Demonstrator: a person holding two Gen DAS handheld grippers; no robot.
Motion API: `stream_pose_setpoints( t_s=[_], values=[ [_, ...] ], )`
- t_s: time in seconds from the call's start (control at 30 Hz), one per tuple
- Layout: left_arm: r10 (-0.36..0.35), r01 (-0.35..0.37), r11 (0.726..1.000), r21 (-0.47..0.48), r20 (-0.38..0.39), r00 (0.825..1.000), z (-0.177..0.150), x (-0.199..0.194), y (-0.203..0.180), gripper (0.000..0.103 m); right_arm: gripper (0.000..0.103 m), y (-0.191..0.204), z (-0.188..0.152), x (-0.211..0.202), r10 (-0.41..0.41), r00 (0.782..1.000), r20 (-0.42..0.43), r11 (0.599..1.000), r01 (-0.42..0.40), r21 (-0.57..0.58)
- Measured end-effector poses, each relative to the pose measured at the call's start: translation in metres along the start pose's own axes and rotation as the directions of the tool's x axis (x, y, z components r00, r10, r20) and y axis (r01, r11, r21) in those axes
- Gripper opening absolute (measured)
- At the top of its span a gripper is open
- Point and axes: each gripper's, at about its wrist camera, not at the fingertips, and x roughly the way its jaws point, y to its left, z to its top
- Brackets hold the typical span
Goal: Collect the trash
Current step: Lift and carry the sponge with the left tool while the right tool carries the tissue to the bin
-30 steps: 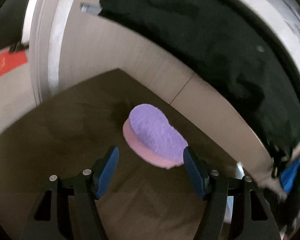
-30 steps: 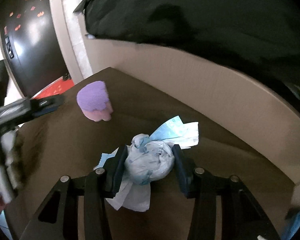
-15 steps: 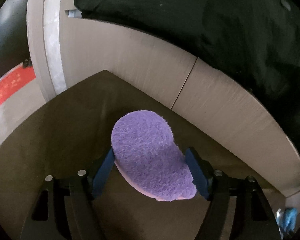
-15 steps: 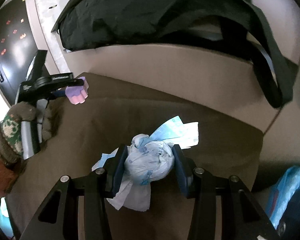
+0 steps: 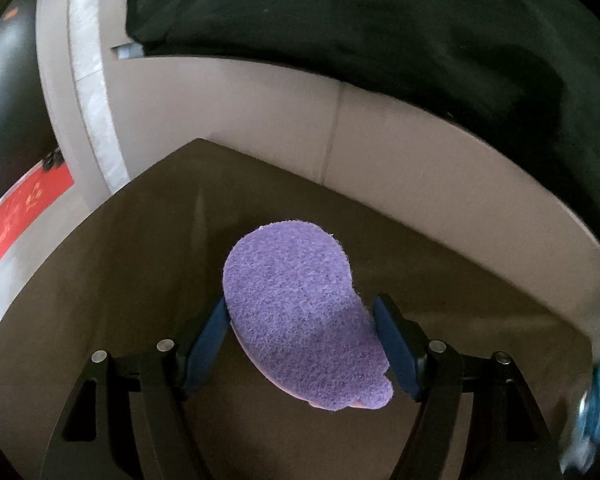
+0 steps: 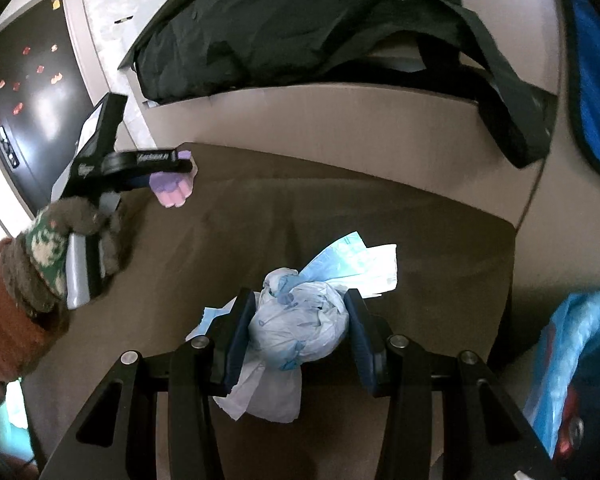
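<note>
My left gripper (image 5: 300,340) is shut on a purple-and-pink sponge (image 5: 300,320) and holds it above the brown seat cushion (image 5: 120,280). The right wrist view shows that gripper (image 6: 180,168) at the left with the sponge (image 6: 172,192) in its jaws, clear of the cushion. My right gripper (image 6: 300,328) is shut on a knotted pale blue plastic bag of trash (image 6: 300,328), with blue-and-white paper (image 6: 360,256) sticking out behind it, above the cushion (image 6: 420,240).
A beige backrest (image 6: 340,120) rises behind the cushion, with a black bag or garment (image 6: 300,28) draped over it. A blue plastic trash bag (image 6: 572,360) stands at the lower right. A dark appliance door (image 6: 32,100) is at the far left.
My left gripper closed on the sponge and lifted it off the cushion. My right gripper, still holding the trash bag, drew back and to the right, so the blue bag has come into view.
</note>
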Motion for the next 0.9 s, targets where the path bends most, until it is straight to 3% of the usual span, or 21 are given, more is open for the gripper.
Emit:
stream_pose_setpoints(
  t_s=[0.2, 0.3, 0.47, 0.77, 0.9],
  values=[
    [-0.098, 0.098, 0.992, 0.076, -0.012, 0.995, -0.045, -0.049, 0.001, 0.072, 0.043, 0.017, -0.013, -0.019, 0.011, 1.000, 0.011, 1.000, -0.011, -0.022],
    [-0.198, 0.199, 0.972, 0.126, -0.018, 0.980, -0.079, -0.085, -0.001, 0.072, 0.043, 0.029, -0.018, -0.033, 0.014, 1.000, 0.026, 0.999, -0.013, -0.043],
    [-0.300, 0.297, 0.937, 0.182, -0.011, 0.954, -0.122, -0.131, 0.003, 0.073, 0.043, 0.047, -0.024, -0.053, -0.001, 0.999, 0.048, 0.996, 0.006, -0.088],
    [-0.358, 0.369, 0.914, 0.167, -0.093, 0.929, -0.160, -0.151, 0.003, 0.073, 0.043, 0.052, -0.039, -0.089, -0.008, 0.996, 0.091, 0.995, 0.017, -0.102],
    [-0.325, 0.342, 0.927, 0.154, -0.126, 0.937, -0.167, -0.145, -0.006, 0.074, 0.043, 0.046, -0.045, -0.094, -0.010, 0.996, 0.088, 0.996, 0.018, -0.088]
  ],
)
